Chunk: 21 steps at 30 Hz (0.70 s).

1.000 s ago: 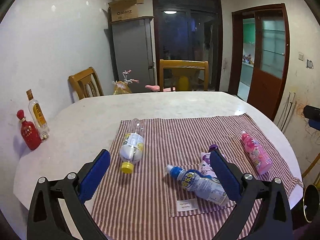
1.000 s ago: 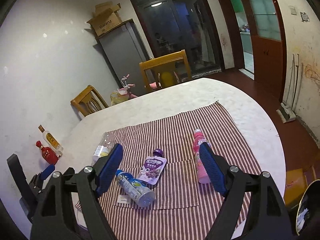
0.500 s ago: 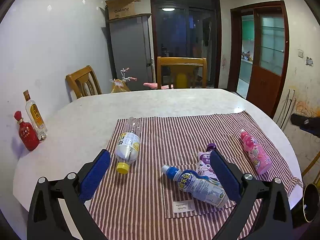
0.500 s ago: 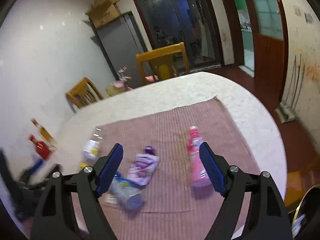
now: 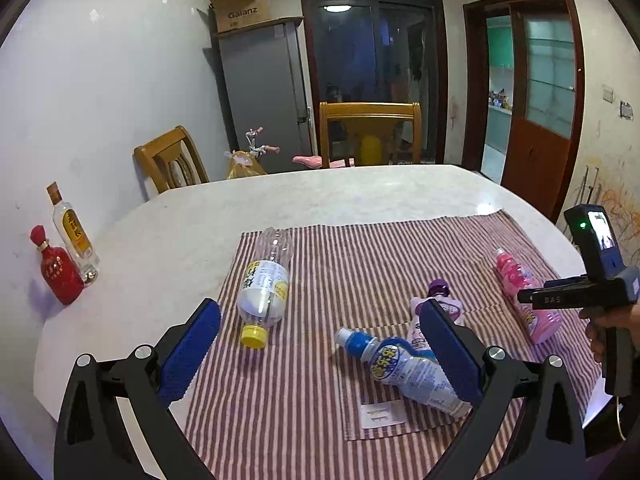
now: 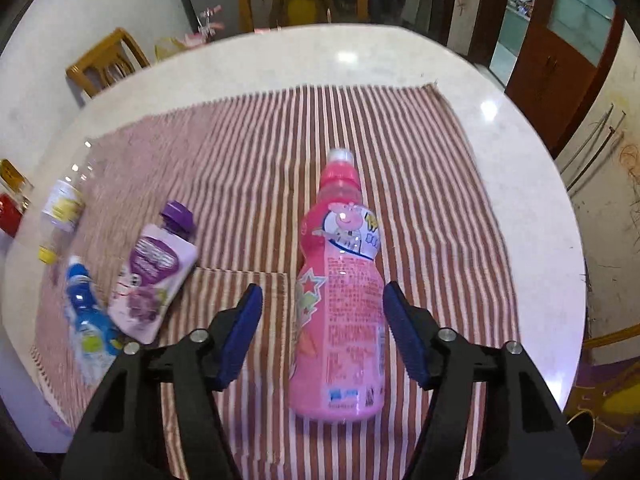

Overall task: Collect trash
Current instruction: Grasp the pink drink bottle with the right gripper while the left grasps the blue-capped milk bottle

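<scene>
A pink bottle [image 6: 340, 280] lies on the striped cloth [image 6: 420, 184], cap pointing away. My right gripper [image 6: 322, 296] straddles its lower body from above. Its jaws are closing, and a gap still shows beside the left pad [image 6: 244, 320]. In the left wrist view the same pink bottle [image 5: 520, 284] lies at the right of the cloth, under the hand-held right gripper. My left gripper [image 5: 318, 308] hangs open over the cloth's near part with nothing between its fingers. A blue-capped bottle [image 5: 404, 368], a purple pouch [image 5: 440, 292] and a clear bottle with a yellow cap [image 5: 264, 284] lie on the cloth.
A red bottle [image 5: 58, 276] and a glass bottle with a yellow label [image 5: 74, 236] stand at the table's left edge by the wall. Two wooden chairs [image 5: 370, 132] stand behind the round white table [image 5: 320, 196]. A hand [image 5: 596, 332] holds the right gripper's handle.
My right gripper has dropped and tilted down onto the pink bottle, which now lies between narrower jaws. The left gripper has stayed nearly still.
</scene>
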Each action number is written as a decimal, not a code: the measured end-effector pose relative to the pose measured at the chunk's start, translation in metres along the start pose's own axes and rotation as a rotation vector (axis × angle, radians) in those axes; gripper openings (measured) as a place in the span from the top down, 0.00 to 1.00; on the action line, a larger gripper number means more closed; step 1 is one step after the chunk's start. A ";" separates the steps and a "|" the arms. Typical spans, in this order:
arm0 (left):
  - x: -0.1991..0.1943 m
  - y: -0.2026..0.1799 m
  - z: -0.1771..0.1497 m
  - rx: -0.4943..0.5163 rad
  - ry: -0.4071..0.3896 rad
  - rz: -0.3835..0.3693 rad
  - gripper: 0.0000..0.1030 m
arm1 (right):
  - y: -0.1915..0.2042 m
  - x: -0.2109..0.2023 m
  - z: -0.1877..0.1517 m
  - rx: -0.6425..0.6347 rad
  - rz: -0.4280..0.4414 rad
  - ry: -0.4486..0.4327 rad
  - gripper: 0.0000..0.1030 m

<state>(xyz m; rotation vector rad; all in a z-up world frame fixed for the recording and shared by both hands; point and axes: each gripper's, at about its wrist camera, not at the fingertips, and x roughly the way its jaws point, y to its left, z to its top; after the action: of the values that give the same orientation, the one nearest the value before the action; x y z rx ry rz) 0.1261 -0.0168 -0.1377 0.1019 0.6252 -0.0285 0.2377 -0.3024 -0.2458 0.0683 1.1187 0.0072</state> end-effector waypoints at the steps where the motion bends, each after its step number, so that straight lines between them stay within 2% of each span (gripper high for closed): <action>1: 0.002 0.001 0.000 -0.005 0.005 0.001 0.06 | 0.000 0.005 0.000 -0.007 -0.014 0.007 0.41; 4: 0.009 0.005 -0.002 -0.025 0.026 -0.001 0.06 | 0.005 0.017 -0.002 -0.029 -0.045 0.041 0.45; 11: 0.024 0.005 -0.003 -0.028 0.056 -0.004 0.06 | 0.004 0.034 -0.006 -0.038 -0.083 0.080 0.49; 21: 0.028 -0.004 -0.001 -0.026 0.081 -0.023 0.06 | -0.009 0.032 -0.002 0.009 0.005 0.067 0.52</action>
<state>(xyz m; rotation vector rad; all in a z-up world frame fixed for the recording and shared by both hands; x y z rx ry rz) 0.1478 -0.0202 -0.1557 0.0706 0.7075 -0.0382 0.2495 -0.3099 -0.2761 0.0793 1.1854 0.0093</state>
